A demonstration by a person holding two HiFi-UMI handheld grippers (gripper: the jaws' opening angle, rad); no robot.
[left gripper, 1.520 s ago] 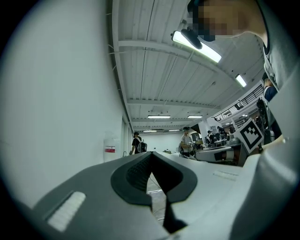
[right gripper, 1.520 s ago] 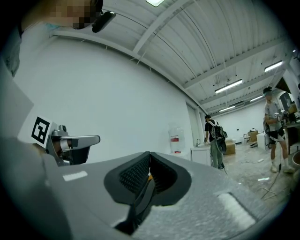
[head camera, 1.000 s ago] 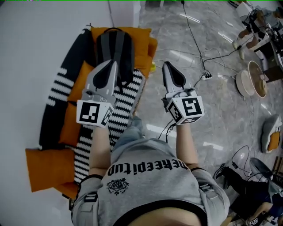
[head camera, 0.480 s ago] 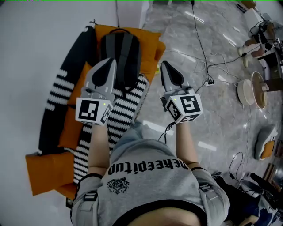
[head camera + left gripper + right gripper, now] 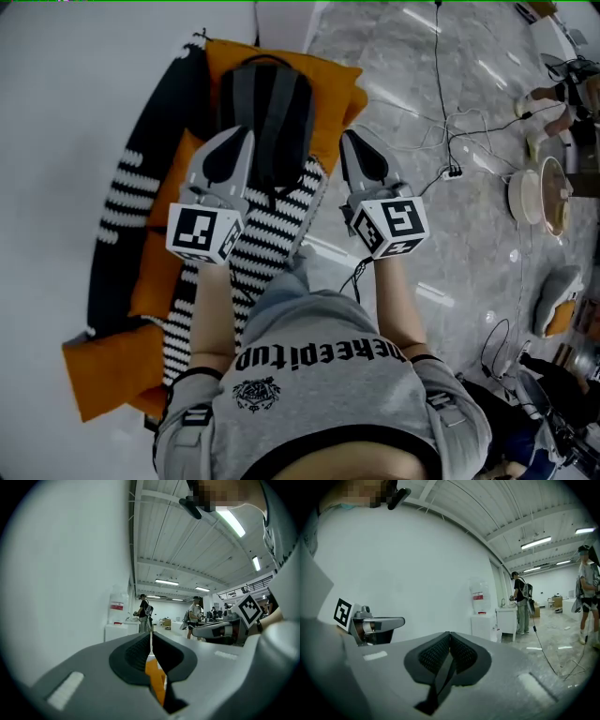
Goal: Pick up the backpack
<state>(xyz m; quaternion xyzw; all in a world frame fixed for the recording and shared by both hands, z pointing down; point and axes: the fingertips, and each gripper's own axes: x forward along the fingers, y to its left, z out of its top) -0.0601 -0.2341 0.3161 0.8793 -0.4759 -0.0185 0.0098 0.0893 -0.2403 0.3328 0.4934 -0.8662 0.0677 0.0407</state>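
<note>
Backpack (image 5: 272, 103), dark with grey straps, is lying at the upper centre of the head view on an orange cushion (image 5: 330, 84), beside a black-and-white striped blanket (image 5: 277, 230); the left gripper (image 5: 240, 133) is showing over the pack's lower left edge, its jaws pressing together on nothing, with only orange appearing below them in the left gripper view; the right gripper (image 5: 352, 136) is hanging just right of the pack, by the cushion's edge and the marble floor (image 5: 450, 234), its jaws likewise clenching shut and empty; cables (image 5: 441, 94) are trailing across the upper right.
</note>
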